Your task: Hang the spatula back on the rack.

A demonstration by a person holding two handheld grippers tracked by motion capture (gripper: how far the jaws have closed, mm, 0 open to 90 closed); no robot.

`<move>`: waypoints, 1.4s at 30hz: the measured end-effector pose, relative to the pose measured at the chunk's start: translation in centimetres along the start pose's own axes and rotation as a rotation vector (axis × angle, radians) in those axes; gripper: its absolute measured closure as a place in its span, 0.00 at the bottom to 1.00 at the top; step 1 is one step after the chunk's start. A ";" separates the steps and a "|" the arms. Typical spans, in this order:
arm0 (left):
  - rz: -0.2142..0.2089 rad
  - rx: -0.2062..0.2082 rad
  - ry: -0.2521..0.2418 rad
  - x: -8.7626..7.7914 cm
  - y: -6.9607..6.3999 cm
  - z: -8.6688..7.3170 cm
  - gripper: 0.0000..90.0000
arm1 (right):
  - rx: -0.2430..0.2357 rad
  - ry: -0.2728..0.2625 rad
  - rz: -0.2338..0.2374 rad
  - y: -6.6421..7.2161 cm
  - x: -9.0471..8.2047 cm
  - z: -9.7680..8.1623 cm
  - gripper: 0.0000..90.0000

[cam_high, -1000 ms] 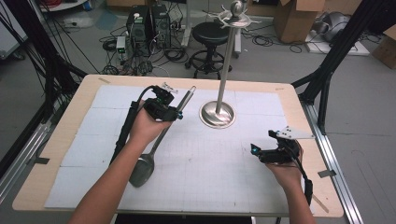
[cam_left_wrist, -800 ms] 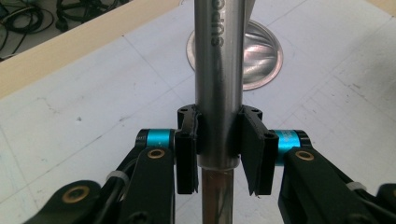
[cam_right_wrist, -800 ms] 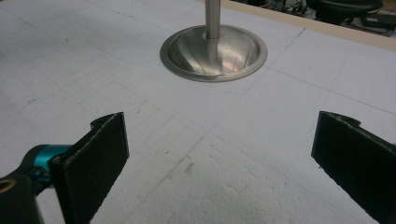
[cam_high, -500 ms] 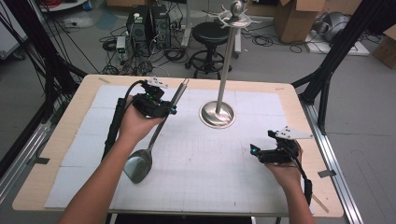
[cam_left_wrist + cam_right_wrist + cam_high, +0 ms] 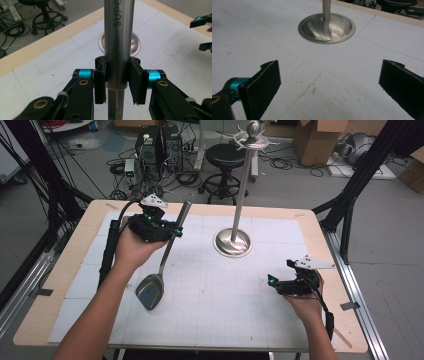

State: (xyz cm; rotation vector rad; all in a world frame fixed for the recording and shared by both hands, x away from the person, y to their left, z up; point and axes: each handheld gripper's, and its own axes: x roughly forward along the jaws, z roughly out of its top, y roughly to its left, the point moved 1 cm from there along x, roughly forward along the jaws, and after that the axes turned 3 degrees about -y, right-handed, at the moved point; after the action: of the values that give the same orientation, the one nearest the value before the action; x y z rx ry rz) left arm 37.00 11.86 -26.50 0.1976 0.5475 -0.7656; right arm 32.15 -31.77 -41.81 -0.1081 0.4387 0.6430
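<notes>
My left gripper [image 5: 175,231] is shut on the thick steel handle [image 5: 117,37] of a metal spatula [image 5: 161,268], held above the table at the back left. The spatula hangs tilted, its flat blade [image 5: 149,291] low toward the front and its handle end pointing up toward the back. In the left gripper view both black pads [image 5: 100,82] press the handle from either side. My right gripper [image 5: 272,282] stands open near the table's right front, nothing between its fingers [image 5: 263,87]. A steel stand [image 5: 242,190] with hooks on top rises from a round base [image 5: 232,243].
A white gridded mat [image 5: 225,300] covers the wooden table [image 5: 65,270]. The stand's round base [image 5: 327,25] lies ahead of the right gripper. Beyond the table's far edge are a black stool [image 5: 227,157], cables, computer cases and cardboard boxes on the floor.
My left gripper has risen and moved toward the back left with the spatula, whose blade has come off the mat. The right gripper has stayed in place.
</notes>
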 end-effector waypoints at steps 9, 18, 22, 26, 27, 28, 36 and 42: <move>-0.033 -0.015 -0.039 -1.0 0.5 0.4 0.77 | -0.004 -0.001 0.003 0.1 0.1 0.1 0.03; -0.062 -0.008 -0.073 -1.5 0.5 1.2 0.77 | -0.002 -0.003 0.000 0.0 0.1 0.1 0.03; -0.083 0.006 -0.088 -1.7 0.2 2.0 0.77 | -0.003 -0.004 0.001 0.0 0.1 0.1 0.03; -0.097 0.020 -0.101 -2.0 0.1 2.8 0.77 | -0.001 -0.006 0.000 0.0 0.1 0.1 0.03; -0.104 0.025 -0.103 -2.1 0.2 3.0 0.77 | -0.003 -0.007 0.000 0.0 0.1 0.1 0.03; -0.111 0.023 -0.104 -2.1 0.2 3.1 0.77 | -0.003 -0.008 0.001 0.0 0.1 0.1 0.03; -0.146 0.040 -0.121 -2.0 -0.1 4.9 0.77 | 0.000 -0.009 0.003 0.0 0.1 0.1 0.03; -0.170 0.049 -0.120 -1.8 -0.3 6.0 0.77 | 0.000 -0.011 0.003 0.0 0.1 0.1 0.03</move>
State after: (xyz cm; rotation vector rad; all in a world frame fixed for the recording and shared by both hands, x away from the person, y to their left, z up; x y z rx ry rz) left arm 38.10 10.53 -20.48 0.1501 0.4358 -0.9499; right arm 32.26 -31.73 -41.76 -0.1041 0.4279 0.6462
